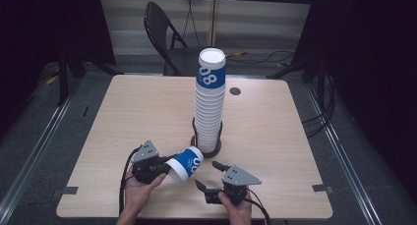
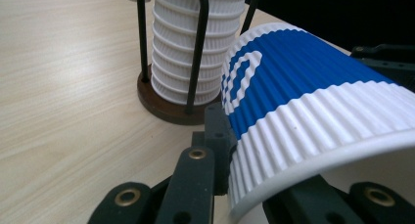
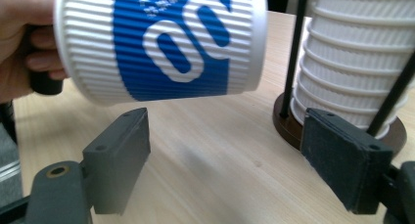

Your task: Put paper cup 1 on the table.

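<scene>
Jaws of the left gripper (image 1: 164, 168) pinch the rim wall of a white ribbed paper cup with a blue band (image 1: 187, 163), holding it on its side above the near part of the pale wooden table (image 1: 123, 107). Those of the right gripper (image 3: 225, 165) stand wide apart and hold nothing, just right of the cup, perhaps ready to take it. Beyond, a tall stack of matching cups (image 1: 210, 102) sits in a black wire holder on a brown base (image 2: 169, 106), which keeps it upright.
</scene>
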Available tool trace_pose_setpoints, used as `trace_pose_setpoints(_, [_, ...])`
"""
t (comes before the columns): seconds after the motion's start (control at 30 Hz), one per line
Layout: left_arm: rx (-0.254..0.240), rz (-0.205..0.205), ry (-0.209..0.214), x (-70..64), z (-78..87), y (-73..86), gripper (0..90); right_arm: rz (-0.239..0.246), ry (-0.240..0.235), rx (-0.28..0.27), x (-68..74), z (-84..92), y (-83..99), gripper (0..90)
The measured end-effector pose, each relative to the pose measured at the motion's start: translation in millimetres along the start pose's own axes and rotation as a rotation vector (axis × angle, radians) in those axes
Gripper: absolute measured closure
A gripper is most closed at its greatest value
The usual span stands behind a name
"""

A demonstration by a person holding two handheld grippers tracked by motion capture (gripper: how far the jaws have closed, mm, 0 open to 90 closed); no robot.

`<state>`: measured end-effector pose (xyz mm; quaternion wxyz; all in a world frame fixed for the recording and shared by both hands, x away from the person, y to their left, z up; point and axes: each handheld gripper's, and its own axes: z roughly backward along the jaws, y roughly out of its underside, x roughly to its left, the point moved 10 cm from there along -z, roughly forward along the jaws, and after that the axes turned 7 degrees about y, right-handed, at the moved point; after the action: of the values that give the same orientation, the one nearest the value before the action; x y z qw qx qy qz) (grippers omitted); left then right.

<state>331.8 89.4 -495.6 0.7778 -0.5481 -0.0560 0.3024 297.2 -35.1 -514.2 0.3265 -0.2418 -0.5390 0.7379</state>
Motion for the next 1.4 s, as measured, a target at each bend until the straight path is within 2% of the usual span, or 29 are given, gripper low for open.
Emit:
trace_pose_setpoints(0.1, [0.005,0.003,0.014,-0.4,-0.6,0.0,85.3,0.042,0.011,0.013,0.7,-0.6,0.9,18.1])
trace_pose_setpoints(0.17, [0.007,0.006,0.043,-2.9,-0.8,-0.8,85.4,0.082,0.014,0.034,1.2,-2.4,2.6,15.0])
trace_pose_setpoints(0.2, [0.010,0.007,0.047,-3.5,-0.9,-1.1,85.4,0.082,0.014,0.034,1.2,-2.4,2.6,15.0])
trace_pose_setpoints(0.23, [0.014,0.004,0.051,-4.1,-1.4,-2.6,85.4,0.104,0.044,0.034,-1.4,-3.6,3.2,13.2])
trace_pose_setpoints(0.33, [0.032,0.001,0.060,-5.2,-1.1,-3.6,85.4,0.115,0.038,0.035,-0.7,-3.3,3.6,13.2])
trace_pose_setpoints(0.4, [0.051,-0.005,0.062,-4.6,-1.8,-4.2,85.4,0.136,0.032,0.043,0.6,-1.9,4.2,13.4])
trace_pose_setpoints(0.43, [0.079,-0.005,0.067,-3.9,-3.4,-3.0,85.4,0.158,0.026,0.047,1.0,-1.3,4.4,13.5])
trace_pose_setpoints(0.47, [0.079,-0.005,0.067,-3.9,-3.4,-3.0,85.4,0.158,0.026,0.047,1.0,-1.3,4.4,13.5])
trace_pose_setpoints(0.5, [0.108,0.000,0.076,-4.2,-4.4,-0.9,85.4,0.175,0.029,0.052,0.9,-1.1,4.6,13.6])
trace_pose_setpoints(0.57, [0.122,-0.003,0.076,-4.0,-5.2,0.4,85.4,0.194,0.036,0.059,0.9,-1.1,5.1,13.6])
trace_pose_setpoints(0.87, [0.182,0.005,0.087,-5.9,-8.7,6.0,85.4,0.228,0.035,0.062,4.4,-0.2,2.4,13.8])
trace_pose_setpoints(0.97, [0.225,0.013,0.102,-6.8,-12.9,7.8,85.4,0.268,0.041,0.068,4.4,1.1,1.2,13.8])
trace_pose_setpoints(1.0, [0.225,0.013,0.102,-6.8,-12.9,7.8,85.4,0.268,0.041,0.068,4.4,1.1,1.2,13.8])
trace_pose_setpoints(1.03, [0.235,0.014,0.101,-6.2,-13.8,8.2,85.4,0.293,0.044,0.078,4.9,0.6,1.2,13.8])
trace_pose_setpoints(1.07, [0.247,0.018,0.105,-6.2,-14.5,8.7,85.4,0.293,0.044,0.078,4.9,0.6,1.2,13.8])
trace_pose_setpoints(1.17, [0.255,0.010,0.103,-5.1,-14.4,7.5,85.4,0.339,0.038,0.097,7.3,-1.3,2.1,13.8])
trace_pose_setpoints(1.4, [0.299,0.013,0.106,-4.7,-16.8,7.5,85.3,0.367,0.028,0.130,10.9,-4.1,3.9,13.7])
